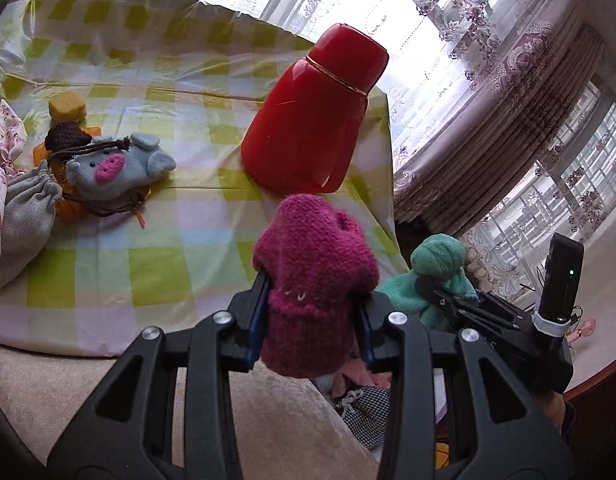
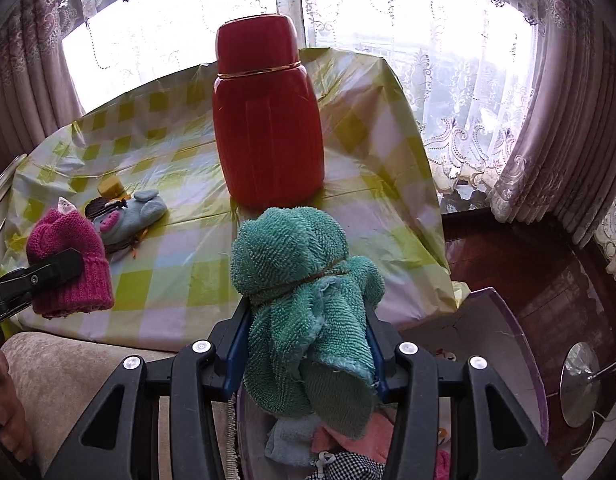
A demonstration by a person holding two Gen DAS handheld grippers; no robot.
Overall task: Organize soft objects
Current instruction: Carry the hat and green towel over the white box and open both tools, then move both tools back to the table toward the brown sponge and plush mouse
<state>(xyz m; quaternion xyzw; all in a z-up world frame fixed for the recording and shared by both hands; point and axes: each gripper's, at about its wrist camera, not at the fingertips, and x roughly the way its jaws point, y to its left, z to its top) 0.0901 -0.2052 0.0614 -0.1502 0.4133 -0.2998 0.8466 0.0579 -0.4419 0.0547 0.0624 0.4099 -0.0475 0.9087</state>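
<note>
A fuzzy dark-pink knitted hat (image 1: 314, 280) sits squeezed between the two fingers of the left claw (image 1: 314, 312), its round top pointing away. A soft teal terry towel tied in a bundle with a thin string (image 2: 303, 292) is squeezed the same way in the right claw (image 2: 308, 344). Far ahead and to the left of both claws, on the checked cloth, lies a small grey plush pig with a pink nose (image 1: 115, 166), resting on brown cords. Beside it are a grey cloth drawstring bag (image 1: 21, 216) and a yellow sponge block (image 1: 67, 105).
</note>
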